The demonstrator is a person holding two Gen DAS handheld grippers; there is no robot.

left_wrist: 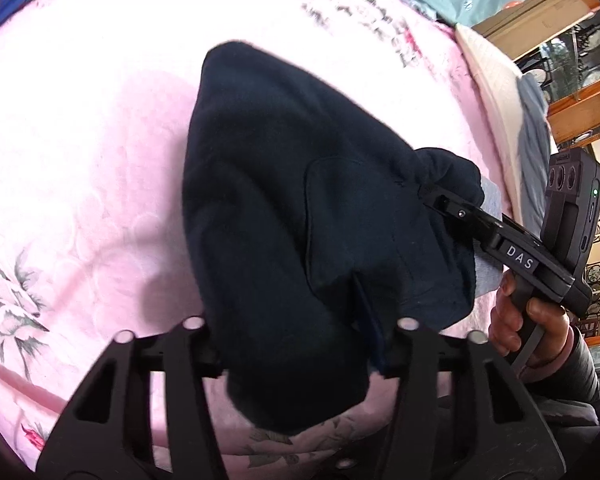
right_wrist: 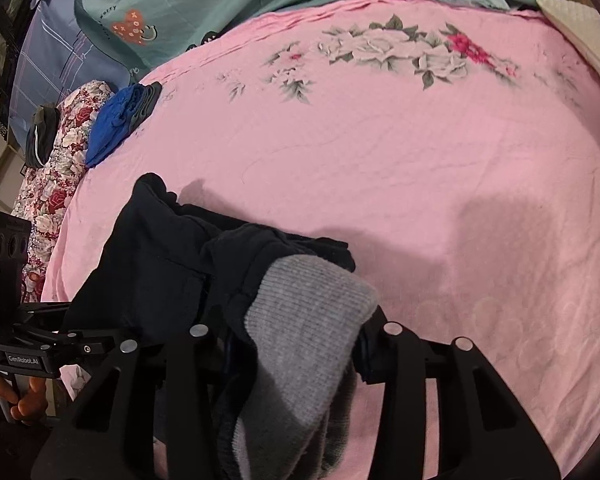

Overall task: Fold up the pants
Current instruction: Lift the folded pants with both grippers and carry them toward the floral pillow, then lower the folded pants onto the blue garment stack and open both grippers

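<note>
The left gripper (left_wrist: 300,354) has its jaws closed on a thick bunch of the dark navy pants (left_wrist: 284,184), the cloth filling the whole gap and spilling below it; ahead of the jaws the garment runs out over the pink bedspread (left_wrist: 80,152) in a long tapering lobe. The right gripper (right_wrist: 300,344) has its jaws clamped on the grey ribbed band (right_wrist: 308,304), with dark fabric heaped just left of and ahead of them. Judgement: the step in hand appears to be carrying one end of the pants for a fold, with both ends pinched. To do it well, the two grippers should travel level and at matched pace, keeping the cloth between them taut enough to stop sagging, and set the carried edge squarely onto the part resting on the bedspread before either jaw loosens. The bulk in the left jaws looks uneven, so a layer slipping out is a risk. The left wrist view alone shows the garment's full extent, a patch pocket (left_wrist: 340,208) to the right of its jaws, and the right gripper from outside, biting the cloth. The right wrist view alone shows the grey band clearly, plus open bedspread ahead and a blue folded garment (right_wrist: 116,120) far to the left.
</note>
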